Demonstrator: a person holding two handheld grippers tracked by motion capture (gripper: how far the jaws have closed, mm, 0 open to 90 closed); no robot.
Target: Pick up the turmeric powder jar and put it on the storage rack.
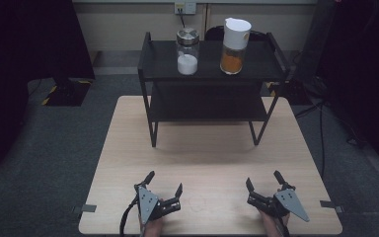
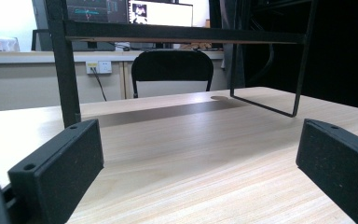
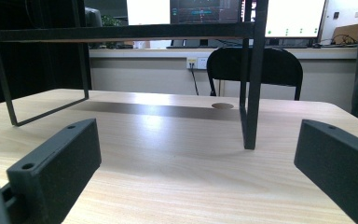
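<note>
A black two-tier metal rack (image 1: 209, 81) stands at the far half of the wooden table (image 1: 128, 148). On its top shelf sit a glass jar of white powder with a metal lid (image 1: 187, 52) and a taller jar of orange powder with a white lid (image 1: 234, 47). My left gripper (image 1: 164, 183) rests near the front edge, left of centre, open and holding nothing. My right gripper (image 1: 264, 180) rests at the front right, open as well. In the left gripper view (image 2: 198, 158) and the right gripper view (image 3: 198, 158) the jaws stand wide apart over bare wood, facing the rack's legs (image 3: 251, 93).
A black chair (image 2: 172, 70) stands beyond the table's far edge, with a wall socket (image 1: 185, 7) and monitors behind it. Dark stands flank the table on the grey carpet. Metal brackets (image 1: 89, 208) mark the table's front corners.
</note>
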